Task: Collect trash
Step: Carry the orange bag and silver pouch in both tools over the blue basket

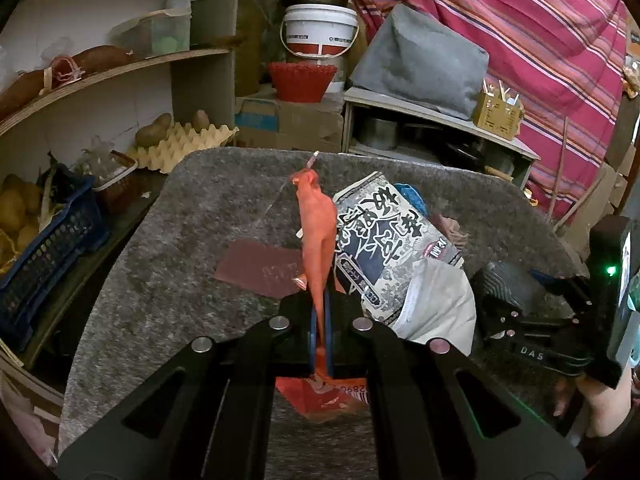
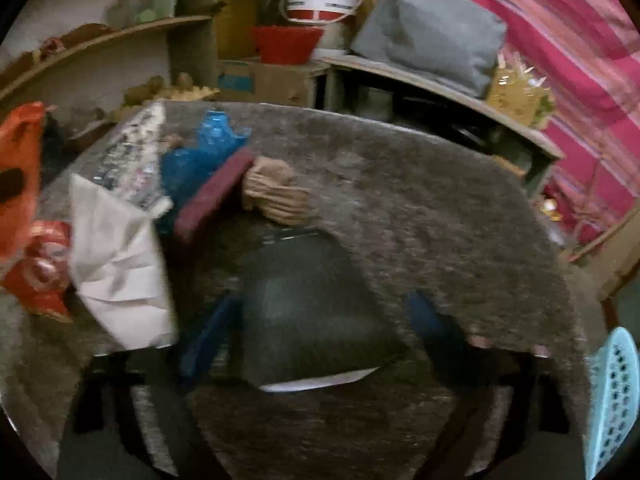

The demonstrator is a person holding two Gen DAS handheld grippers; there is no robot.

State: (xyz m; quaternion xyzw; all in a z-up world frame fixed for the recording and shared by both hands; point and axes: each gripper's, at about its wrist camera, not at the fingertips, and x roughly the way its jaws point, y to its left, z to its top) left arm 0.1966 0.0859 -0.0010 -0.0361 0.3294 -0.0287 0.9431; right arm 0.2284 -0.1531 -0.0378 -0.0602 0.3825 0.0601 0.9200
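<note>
Left claw (image 1: 320,332), orange wrapper (image 1: 318,232) pinched

— What lies on the felt mat (image 1: 168,280)?

— A flat card (image 1: 262,267) at the centre; right of it a printed packet (image 1: 380,236), with a crumpled paper bag (image 1: 436,308) overlapping its near end.

— Beyond the packet?

— A plastic bag (image 2: 208,148), with a knitted glove (image 2: 276,194) to its right.

— Around the mat?

— A crate of potatoes (image 1: 48,236) left, an egg tray (image 1: 184,142) behind that, a bucket (image 1: 319,28) behind, a perforated basket (image 2: 614,396) at the near right.
</note>
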